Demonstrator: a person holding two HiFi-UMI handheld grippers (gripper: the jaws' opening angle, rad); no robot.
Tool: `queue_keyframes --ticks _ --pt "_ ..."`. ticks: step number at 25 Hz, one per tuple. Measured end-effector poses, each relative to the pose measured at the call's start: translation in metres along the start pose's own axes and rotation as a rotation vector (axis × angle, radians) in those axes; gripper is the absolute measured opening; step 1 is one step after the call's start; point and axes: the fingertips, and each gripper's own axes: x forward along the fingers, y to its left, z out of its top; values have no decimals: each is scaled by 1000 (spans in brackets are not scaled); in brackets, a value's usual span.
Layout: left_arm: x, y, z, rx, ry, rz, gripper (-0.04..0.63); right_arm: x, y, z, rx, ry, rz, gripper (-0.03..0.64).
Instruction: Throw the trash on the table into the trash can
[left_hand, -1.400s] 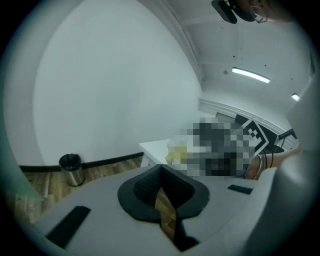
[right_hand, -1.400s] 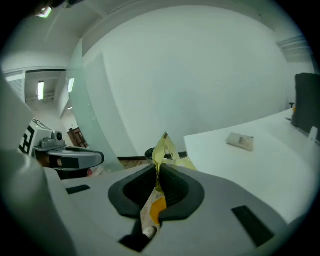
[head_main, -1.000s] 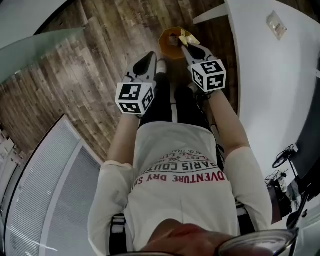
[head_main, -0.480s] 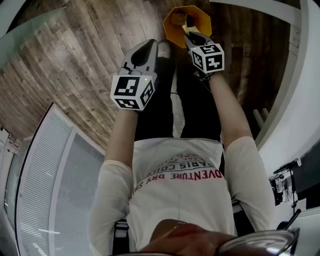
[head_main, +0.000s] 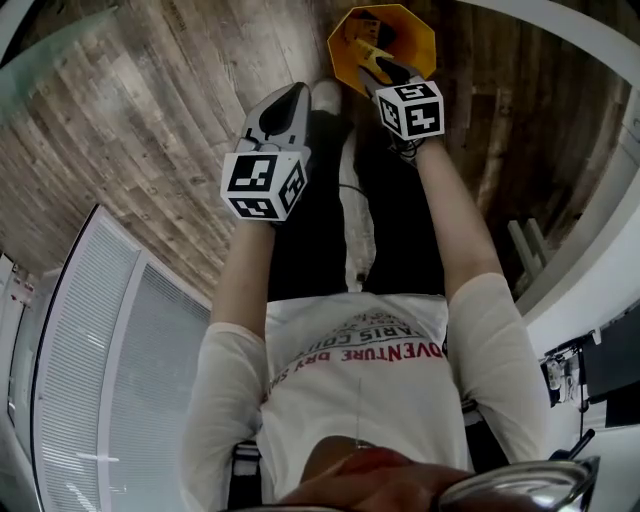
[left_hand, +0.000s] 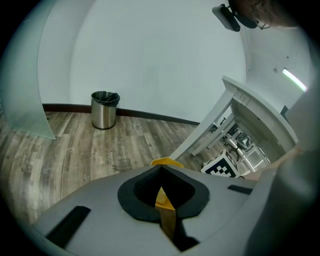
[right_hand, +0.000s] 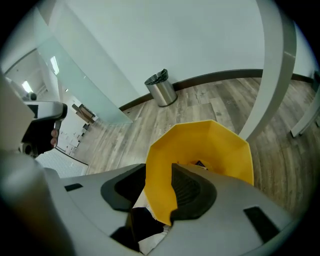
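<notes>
- right gripper (right_hand: 159, 175) is right above the yellow trash can (right_hand: 225, 145), tips pointing into its mouth
- its jaws are opening, with a clear gap between them; yellow wrapper (right_hand: 160, 200) hangs in the gap, leaning on the right-hand pad and no longer pinched
- white/black bit low in that gap, can't tell what it is
- the can has some dark scraps inside, near the back wall
- left gripper (left_hand: 161, 172) is just beside the can, over the wood floor (head_main: 150, 120), not over the opening
- left jaws are close together on a thin yellow scrap (left_hand: 165, 207), seen edge-on with a corner poking out past the tips
- steel bin (left_hand: 104, 110) is well away from the yellow can, by the wall
- handling guess: the wrapper looks thin, light and floppy, not fragile; it may cling to a pad instead of dropping
- best hold is probably a pinch across the flat faces near an edge, with light force
</notes>
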Motion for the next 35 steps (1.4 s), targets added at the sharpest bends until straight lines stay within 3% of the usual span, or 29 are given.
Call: queue_keyframes --ticks 6,11,16,23,28,35 --pt "-13 -27 26 1 -8 -13 23 -33 18 27 -15 -13 23 172" --pt "-45 -75 70 31 -43 -48 23 -108 49 68 -15 -101 28 152" --pt "-84 -134 122 107 -100 -80 23 -206 63 115 -25 -221 -88 40" --pt "-154 -239 180 201 -178 -145 23 -375 88 166 -12 -433 -198 26" --pt "-182 -336 227 336 -240 -279 23 -513 74 183 -7 -635 -380 26" --pt "-194 -497 224 527 -224 -542 23 -665 31 112 97 -771 -607 26"
